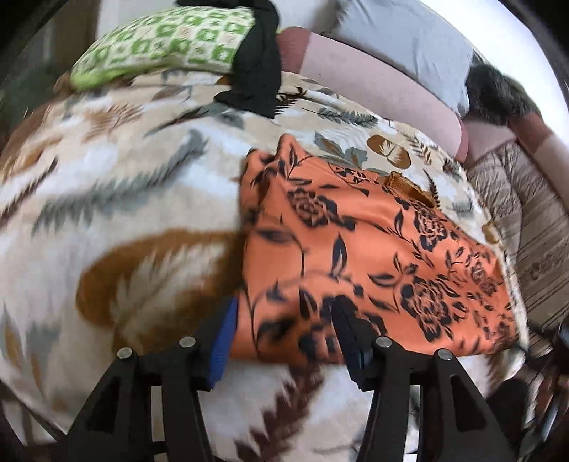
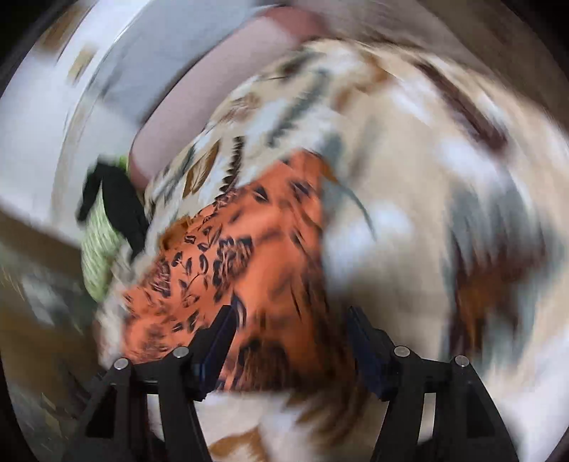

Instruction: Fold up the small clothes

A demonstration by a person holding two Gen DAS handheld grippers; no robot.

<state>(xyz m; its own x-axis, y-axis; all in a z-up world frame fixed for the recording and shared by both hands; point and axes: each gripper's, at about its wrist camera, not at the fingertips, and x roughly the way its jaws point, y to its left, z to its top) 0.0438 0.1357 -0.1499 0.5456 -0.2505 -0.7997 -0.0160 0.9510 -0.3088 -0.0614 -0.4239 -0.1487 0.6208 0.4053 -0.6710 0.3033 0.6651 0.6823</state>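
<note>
An orange garment with a black flower print (image 1: 359,248) lies partly folded on a leaf-patterned blanket (image 1: 124,199). My left gripper (image 1: 284,312) is open, its fingers astride the garment's near corner, not closed on it. In the right wrist view, blurred by motion, the same orange garment (image 2: 242,259) lies on the blanket (image 2: 409,213). My right gripper (image 2: 290,325) is open, its jaws wide apart over the garment's near edge.
A green-patterned pillow (image 1: 167,39) with a black cloth (image 1: 259,57) draped over it lies at the far side. A pink bolster (image 1: 373,81), a grey pillow (image 1: 409,32) and a striped quilt (image 1: 526,220) lie to the right.
</note>
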